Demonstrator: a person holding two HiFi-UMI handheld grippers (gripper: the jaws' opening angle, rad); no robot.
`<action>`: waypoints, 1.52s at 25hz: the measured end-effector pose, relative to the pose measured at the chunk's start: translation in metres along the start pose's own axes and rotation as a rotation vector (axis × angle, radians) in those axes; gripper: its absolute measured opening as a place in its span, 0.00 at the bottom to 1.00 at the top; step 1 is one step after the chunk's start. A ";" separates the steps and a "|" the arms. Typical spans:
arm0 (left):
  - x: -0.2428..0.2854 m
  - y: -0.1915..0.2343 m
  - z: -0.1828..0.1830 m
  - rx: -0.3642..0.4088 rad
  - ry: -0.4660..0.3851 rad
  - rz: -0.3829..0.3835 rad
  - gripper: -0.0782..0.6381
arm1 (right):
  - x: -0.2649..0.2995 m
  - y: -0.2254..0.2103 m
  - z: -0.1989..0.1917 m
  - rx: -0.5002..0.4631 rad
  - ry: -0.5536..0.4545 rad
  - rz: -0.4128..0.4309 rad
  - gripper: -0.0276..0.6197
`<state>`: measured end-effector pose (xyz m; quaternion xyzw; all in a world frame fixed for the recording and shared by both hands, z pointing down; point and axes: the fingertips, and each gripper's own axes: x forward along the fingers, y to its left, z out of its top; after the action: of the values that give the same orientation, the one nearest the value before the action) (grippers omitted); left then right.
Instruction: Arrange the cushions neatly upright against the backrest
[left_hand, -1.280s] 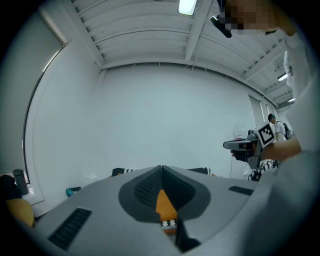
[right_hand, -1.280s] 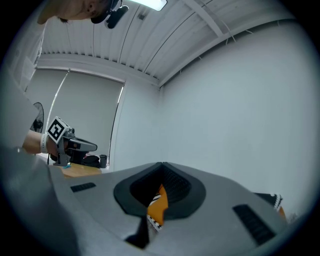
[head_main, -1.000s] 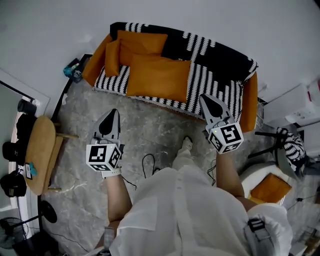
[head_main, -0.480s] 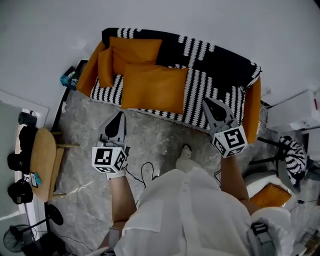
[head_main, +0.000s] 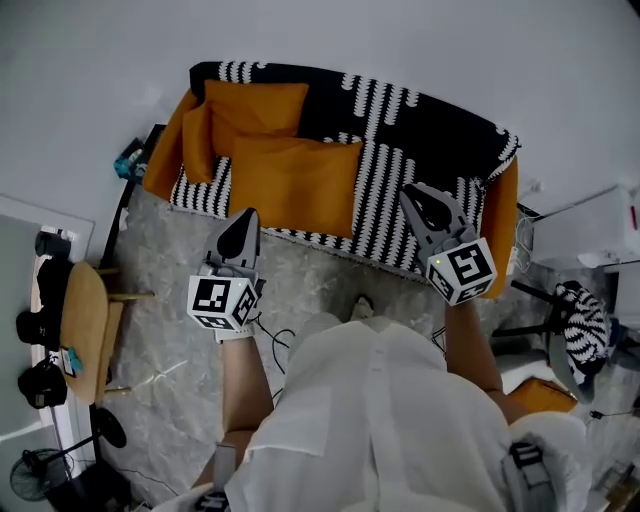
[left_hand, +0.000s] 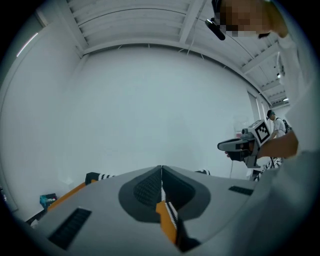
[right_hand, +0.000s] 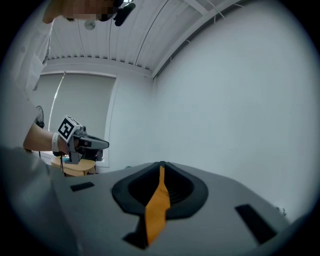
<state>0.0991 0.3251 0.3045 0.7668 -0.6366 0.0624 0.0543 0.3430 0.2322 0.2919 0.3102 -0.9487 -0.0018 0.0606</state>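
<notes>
In the head view an orange sofa (head_main: 163, 155) with a black-and-white striped throw holds three orange cushions. A large cushion (head_main: 295, 185) lies flat on the seat. A second cushion (head_main: 255, 105) leans on the backrest, and a small one (head_main: 196, 140) stands by the left armrest. My left gripper (head_main: 244, 228) is shut and empty, just short of the seat's front edge. My right gripper (head_main: 422, 203) hovers over the striped seat to the right. Its jaws have just been opening to a narrow gap, and nothing is between them. In the gripper views only the sofa's orange shows past the left gripper (left_hand: 161, 172) and the right gripper (right_hand: 161, 170).
A round wooden side table (head_main: 85, 320) stands at the left and a teal object (head_main: 128, 160) sits beside the sofa's left arm. Cables (head_main: 275, 335) lie on the grey floor by the person's foot (head_main: 362, 308). A white cabinet (head_main: 590, 225) and a striped item (head_main: 585, 320) are at the right.
Both grippers have moved forward toward the sofa with the person. The left one now reaches the seat's front edge and the right one is over the striped seat.
</notes>
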 end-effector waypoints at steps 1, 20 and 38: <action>0.004 -0.001 0.001 0.003 0.001 -0.004 0.13 | 0.000 -0.004 -0.002 0.004 0.004 0.000 0.10; 0.128 0.098 -0.019 -0.001 0.060 -0.061 0.13 | 0.122 -0.052 -0.029 0.048 0.103 0.000 0.11; 0.266 0.230 -0.132 0.137 0.355 -0.400 0.28 | 0.325 -0.040 -0.160 0.012 0.445 0.156 0.21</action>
<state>-0.0819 0.0467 0.4797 0.8561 -0.4474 0.2270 0.1243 0.1249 0.0135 0.4858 0.2288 -0.9331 0.0769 0.2664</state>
